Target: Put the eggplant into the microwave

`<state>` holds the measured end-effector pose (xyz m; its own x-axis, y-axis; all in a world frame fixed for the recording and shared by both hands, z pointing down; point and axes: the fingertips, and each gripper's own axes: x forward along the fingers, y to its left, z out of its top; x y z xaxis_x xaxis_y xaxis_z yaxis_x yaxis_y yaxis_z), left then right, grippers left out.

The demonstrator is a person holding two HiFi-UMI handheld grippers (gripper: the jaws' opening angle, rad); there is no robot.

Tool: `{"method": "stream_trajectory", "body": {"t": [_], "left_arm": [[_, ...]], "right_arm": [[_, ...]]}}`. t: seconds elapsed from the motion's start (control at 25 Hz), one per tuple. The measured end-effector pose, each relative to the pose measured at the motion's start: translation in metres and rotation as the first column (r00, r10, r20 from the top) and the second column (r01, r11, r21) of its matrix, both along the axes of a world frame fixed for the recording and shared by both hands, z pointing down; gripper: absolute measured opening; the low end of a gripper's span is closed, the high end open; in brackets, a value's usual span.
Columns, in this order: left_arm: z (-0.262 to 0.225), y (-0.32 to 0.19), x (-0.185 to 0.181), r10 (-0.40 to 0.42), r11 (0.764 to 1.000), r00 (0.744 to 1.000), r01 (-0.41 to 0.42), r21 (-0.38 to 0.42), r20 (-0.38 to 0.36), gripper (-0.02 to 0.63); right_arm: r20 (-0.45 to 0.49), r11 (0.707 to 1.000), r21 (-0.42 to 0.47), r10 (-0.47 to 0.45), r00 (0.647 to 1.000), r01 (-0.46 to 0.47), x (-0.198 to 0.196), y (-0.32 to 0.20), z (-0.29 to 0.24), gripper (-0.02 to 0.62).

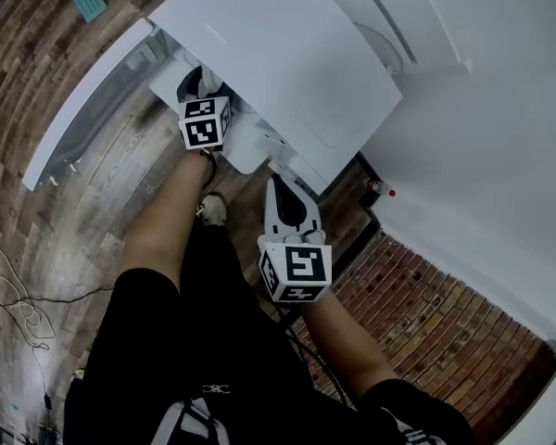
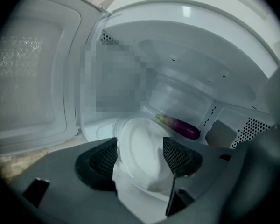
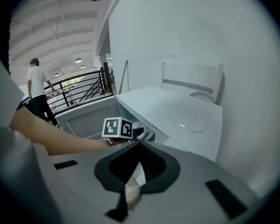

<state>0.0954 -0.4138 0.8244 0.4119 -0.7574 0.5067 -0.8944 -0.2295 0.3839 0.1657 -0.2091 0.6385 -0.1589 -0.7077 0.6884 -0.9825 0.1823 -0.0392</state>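
The eggplant (image 2: 179, 126) lies inside the microwave (image 1: 287, 54), on the cavity floor toward the right rear. In the left gripper view it sits just right of centre, beyond the far edge of a white round plate (image 2: 126, 129). Its long axis slants across the frame. The green stem end points to the upper left and the fat purple end to the lower right, close to the perforated side wall.

The left hand-held gripper (image 2: 141, 149) is at the mouth of the cavity with its jaws spread wide and nothing caught in them. Only the plate shows through the gap. The eggplant is up and to the right of that gap, clear of both pads, so it is let go and resting on its own.

The right hand-held gripper (image 3: 136, 144) hangs outside and below the oven in the head view. Its jaws are drawn together on nothing, and it is well apart from the eggplant.

The placing looks done to me. What counts now is the way out. The left hand-held gripper needs to back straight off toward the bottom of its own view, away from the eggplant's stem end. The open door (image 2: 28, 78) stands swung out at the left of that frame, on the left hand's side, so that hand looks better placed to push it shut.
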Motion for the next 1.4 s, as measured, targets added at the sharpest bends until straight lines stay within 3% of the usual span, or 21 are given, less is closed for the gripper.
{"method": "stream_trajectory", "body": {"t": [0.16, 0.28, 0.32, 0.4, 0.52, 0.84, 1.12, 1.4], "left_arm": [[-0.006, -0.001, -0.011, -0.002, 0.999, 0.998, -0.001, 0.052, 0.055, 0.293], [-0.017, 0.006, -0.020, -0.007, 0.999, 0.998, 0.004, 0.046, 0.057, 0.288], [-0.022, 0.011, -0.024, -0.011, 0.999, 0.998, 0.009, 0.038, 0.068, 0.240], [-0.035, 0.021, -0.037, -0.027, 0.999, 0.995, 0.024, 0.035, 0.097, 0.080], [-0.067, 0.039, -0.053, -0.038, 0.998, 0.994, 0.032, 0.053, 0.099, 0.002], [-0.177, 0.115, -0.069, 0.054, 0.996, 0.994, -0.061, 0.071, 0.099, -0.002], [-0.288, 0.163, -0.071, 0.062, 0.996, 0.996, -0.066, 0.057, 0.063, -0.002], [-0.389, 0.193, -0.071, 0.088, 0.988, 0.992, -0.098, 0.115, 0.090, -0.002]], "right_arm": [[0.003, 1.000, -0.004, -0.006, 1.000, 0.006, -0.002, 0.003, 0.001, 0.008], [0.006, 1.000, 0.001, -0.009, 1.000, 0.009, -0.003, 0.004, -0.004, 0.008], [0.010, 1.000, 0.005, -0.010, 1.000, 0.010, -0.004, 0.004, -0.006, 0.008], [0.021, 1.000, 0.017, -0.011, 1.000, 0.010, -0.007, 0.002, -0.014, 0.008], [0.045, 0.999, 0.045, -0.017, 0.999, 0.014, -0.013, -0.004, -0.028, 0.008], [0.083, 0.993, 0.115, -0.031, 0.996, 0.021, -0.025, -0.002, -0.088, 0.008], [0.146, 0.978, 0.206, -0.041, 0.988, 0.010, -0.034, -0.003, -0.157, 0.008], [0.155, 0.949, 0.309, -0.115, 0.981, 0.063, -0.052, -0.003, -0.228, 0.008]]}}
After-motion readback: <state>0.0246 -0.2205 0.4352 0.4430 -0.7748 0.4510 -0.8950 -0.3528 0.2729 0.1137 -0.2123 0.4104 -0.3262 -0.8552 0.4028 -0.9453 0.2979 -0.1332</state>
